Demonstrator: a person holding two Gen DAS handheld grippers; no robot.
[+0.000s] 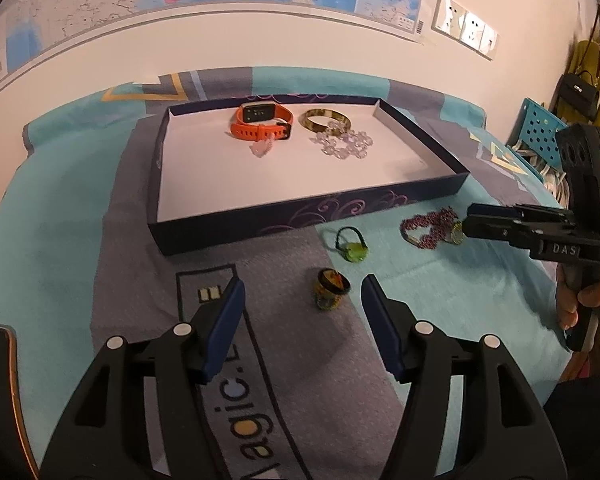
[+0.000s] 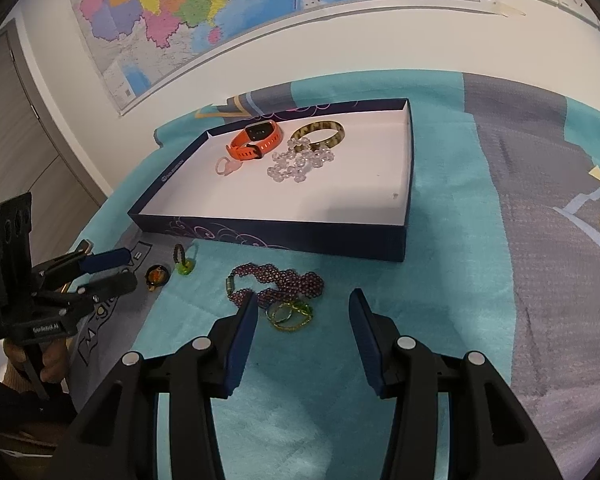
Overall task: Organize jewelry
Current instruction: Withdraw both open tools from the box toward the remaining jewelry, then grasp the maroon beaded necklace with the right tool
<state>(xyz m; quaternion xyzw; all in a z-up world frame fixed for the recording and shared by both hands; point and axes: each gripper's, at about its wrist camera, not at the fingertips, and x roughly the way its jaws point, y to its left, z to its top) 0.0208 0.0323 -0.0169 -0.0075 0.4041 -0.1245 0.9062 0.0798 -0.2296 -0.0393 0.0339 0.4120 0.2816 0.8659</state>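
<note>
A dark blue tray (image 1: pixel 260 224) holds an orange watch (image 1: pixel 260 120), a tortoiseshell bangle (image 1: pixel 326 122), clear beads (image 1: pixel 346 144) and a pink ring (image 1: pixel 262 148). On the cloth in front lie a green-stone ring (image 1: pixel 352 246), an amber ring (image 1: pixel 331 292), a purple bead necklace (image 2: pixel 284 280) and thin green-gold rings (image 2: pixel 290 314). My left gripper (image 1: pixel 302 284) is open, the amber ring lying just past its tips. My right gripper (image 2: pixel 304 296) is open over the green-gold rings, with no pad touching them.
A teal and grey cloth (image 2: pixel 460 240) covers the table. A map hangs on the wall (image 2: pixel 180 12) behind. A blue perforated crate (image 1: pixel 540 128) and hanging bags stand at the far right. A hand (image 1: pixel 584 300) holds the right gripper's handle.
</note>
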